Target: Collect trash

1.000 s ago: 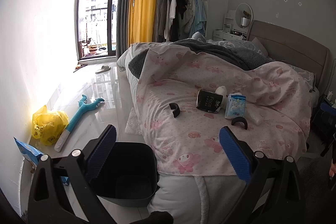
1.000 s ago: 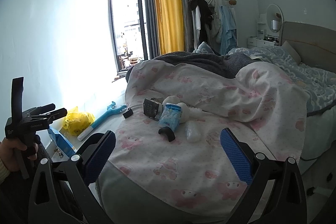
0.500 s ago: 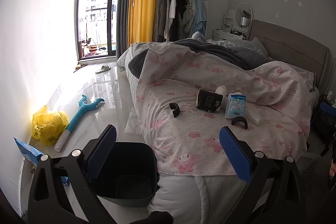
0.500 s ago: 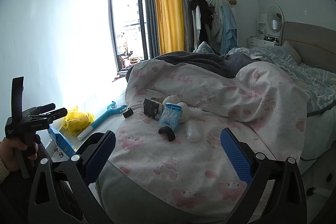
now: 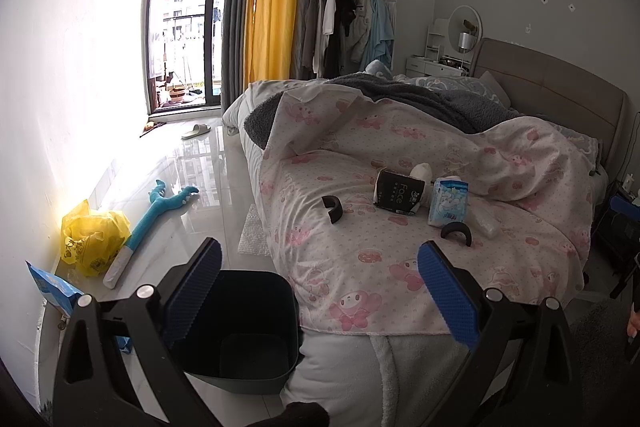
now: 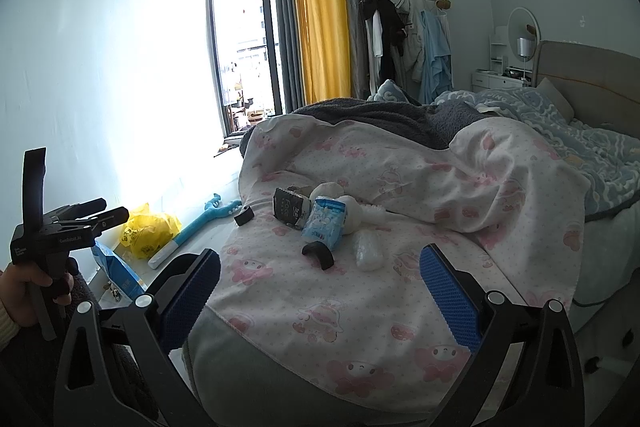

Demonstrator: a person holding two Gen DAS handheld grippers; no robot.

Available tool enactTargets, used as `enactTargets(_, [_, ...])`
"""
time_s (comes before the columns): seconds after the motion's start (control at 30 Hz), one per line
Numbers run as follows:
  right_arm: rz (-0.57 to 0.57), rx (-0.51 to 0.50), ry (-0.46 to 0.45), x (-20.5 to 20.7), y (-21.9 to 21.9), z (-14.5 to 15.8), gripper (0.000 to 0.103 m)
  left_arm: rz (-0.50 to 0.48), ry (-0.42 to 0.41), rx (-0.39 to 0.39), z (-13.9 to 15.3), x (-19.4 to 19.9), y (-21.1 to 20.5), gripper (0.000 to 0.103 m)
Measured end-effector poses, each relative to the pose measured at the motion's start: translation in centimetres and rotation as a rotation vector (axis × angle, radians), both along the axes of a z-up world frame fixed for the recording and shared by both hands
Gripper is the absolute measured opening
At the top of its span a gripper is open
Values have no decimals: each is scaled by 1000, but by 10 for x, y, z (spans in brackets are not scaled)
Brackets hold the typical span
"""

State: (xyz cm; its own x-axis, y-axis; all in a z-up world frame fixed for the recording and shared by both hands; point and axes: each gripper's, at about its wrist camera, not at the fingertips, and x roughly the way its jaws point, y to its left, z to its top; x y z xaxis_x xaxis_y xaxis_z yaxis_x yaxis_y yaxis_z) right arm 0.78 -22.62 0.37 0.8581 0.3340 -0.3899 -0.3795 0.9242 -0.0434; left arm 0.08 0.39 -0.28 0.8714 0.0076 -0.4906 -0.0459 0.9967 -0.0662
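Trash lies on the pink-patterned bed cover point(image 5: 360, 267): a black packet point(image 5: 398, 191), a blue-white tissue pack point(image 5: 448, 203), a white crumpled wad point(image 5: 422, 171), a clear plastic wrapper point(image 5: 485, 225) and two black curved pieces point(image 5: 333, 207) point(image 5: 457, 231). A dark bin point(image 5: 240, 327) stands on the floor at the bed's foot. My left gripper point(image 5: 320, 291) is open and empty above the bin's edge. My right gripper point(image 6: 320, 291) is open and empty over the bed's foot, short of the tissue pack point(image 6: 325, 225) and wrapper point(image 6: 369, 251).
On the floor by the white wall lie a yellow bag point(image 5: 94, 237), a blue plush toy point(image 5: 156, 215) and a blue packet point(image 5: 54, 287). A bubble-wrap piece point(image 5: 254, 235) lies beside the bed. A clothes rack point(image 5: 348, 23) stands at the back.
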Motion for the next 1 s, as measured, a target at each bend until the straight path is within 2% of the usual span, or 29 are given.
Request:
enactTargets(0.43, [4, 4, 2, 3, 4, -5, 101, -1, 2, 0, -3, -1, -2, 100])
enactTargets(0.63, [10, -2, 21, 4, 4, -3, 101, -35, -1, -43, -5, -1, -2, 100])
enactTargets(0.87, [30, -29, 57, 14, 17, -5, 100, -53, 26, 24, -11, 8, -9, 100])
enactTargets(1.0, [53, -34, 87, 30, 26, -12, 100, -46, 37, 21, -11, 21, -4, 100])
